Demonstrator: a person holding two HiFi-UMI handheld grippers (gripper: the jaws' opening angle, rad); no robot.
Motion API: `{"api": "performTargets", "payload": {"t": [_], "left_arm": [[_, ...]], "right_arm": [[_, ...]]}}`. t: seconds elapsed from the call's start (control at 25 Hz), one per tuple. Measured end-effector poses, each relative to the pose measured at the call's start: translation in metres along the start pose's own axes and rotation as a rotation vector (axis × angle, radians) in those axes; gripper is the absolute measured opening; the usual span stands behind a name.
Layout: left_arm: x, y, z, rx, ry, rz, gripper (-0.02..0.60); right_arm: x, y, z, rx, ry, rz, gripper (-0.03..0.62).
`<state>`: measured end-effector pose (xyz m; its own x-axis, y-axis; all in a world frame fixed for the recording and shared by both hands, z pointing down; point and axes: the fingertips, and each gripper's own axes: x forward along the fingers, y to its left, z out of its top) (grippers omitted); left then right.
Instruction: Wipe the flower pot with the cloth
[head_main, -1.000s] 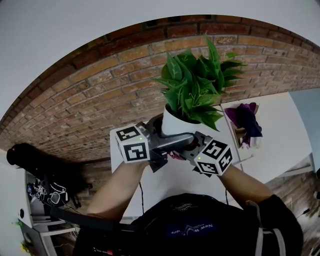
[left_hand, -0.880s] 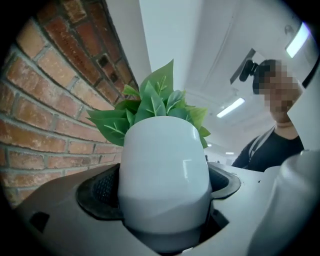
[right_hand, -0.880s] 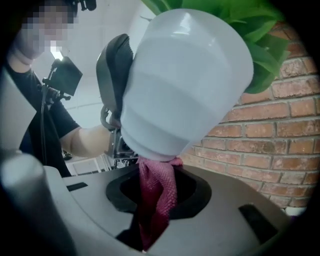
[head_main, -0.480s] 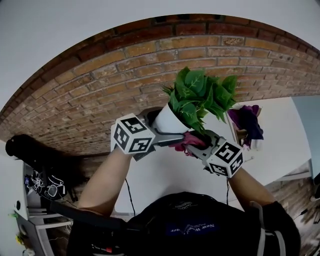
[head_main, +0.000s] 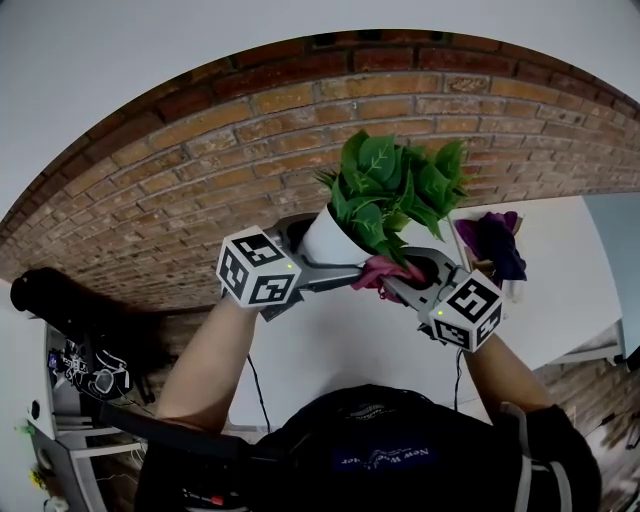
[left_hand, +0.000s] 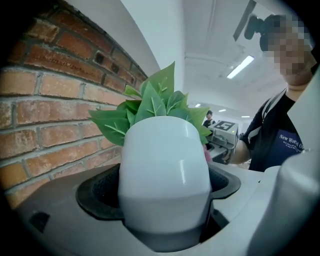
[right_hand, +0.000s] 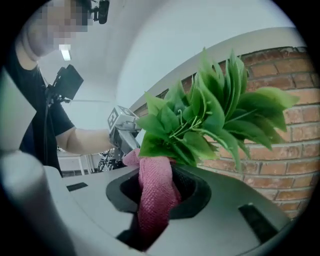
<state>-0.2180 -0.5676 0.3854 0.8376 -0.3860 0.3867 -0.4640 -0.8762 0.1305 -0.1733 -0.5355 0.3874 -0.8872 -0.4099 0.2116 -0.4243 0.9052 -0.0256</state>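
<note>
**potfan:** Why hold the pot (head_main: 325, 238) up in the air instead of leaving it on the counter (head_main: 350, 350)?

**me:** Easier to get round it, I reckon. My left hand-held gripper (left_hand: 165, 192) has its jaws closed round the white body, down near the base. The pot is lifted clear of the counter, up by the back edge where the brick wall (head_main: 200, 200) starts. It's tipped so the leaves (head_main: 390, 190) lean over to my right. That turns the upper side of the pot towards the cloth (right_hand: 155, 190).

**potfan:** And the cloth?

**me:** It's the pink one, pinched in my right hand-held gripper (right_hand: 152, 202). The jaws are clamped tight on a fold and the loose end pokes out past the tips. That end sits against the pot just under the leaves, near the rim. Can't tell how hard it's pressing.

**potfan:** How are your arms set?

**me:** Both reach forward and up. The left forearm (head_main: 215, 365) comes in from the lower left and the right forearm (head_main: 490, 365) from the lower right. The two grippers point in at each other with the pot between them, marker cubes turned back my way. My guess is the rim side is getting wiped now. The bottom part is under the left jaws, so it'd need a regrip to reach.
</note>
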Motion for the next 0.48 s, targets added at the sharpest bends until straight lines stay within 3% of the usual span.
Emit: {"api": "performTargets", "payload": {"t": [0.28,0.48], "left_arm": [[0.000,0.012,-0.008,0.049,0.058,0.052,0.505],[0.002,0.010,-0.014,0.043,0.069,0.050,0.506]], "right_arm": [[0.002,0.006,0.018,-0.156,0.025,-0.029,0.084],[0.002,0.011,0.013,-0.183,0.052,-0.018,0.084]]}}
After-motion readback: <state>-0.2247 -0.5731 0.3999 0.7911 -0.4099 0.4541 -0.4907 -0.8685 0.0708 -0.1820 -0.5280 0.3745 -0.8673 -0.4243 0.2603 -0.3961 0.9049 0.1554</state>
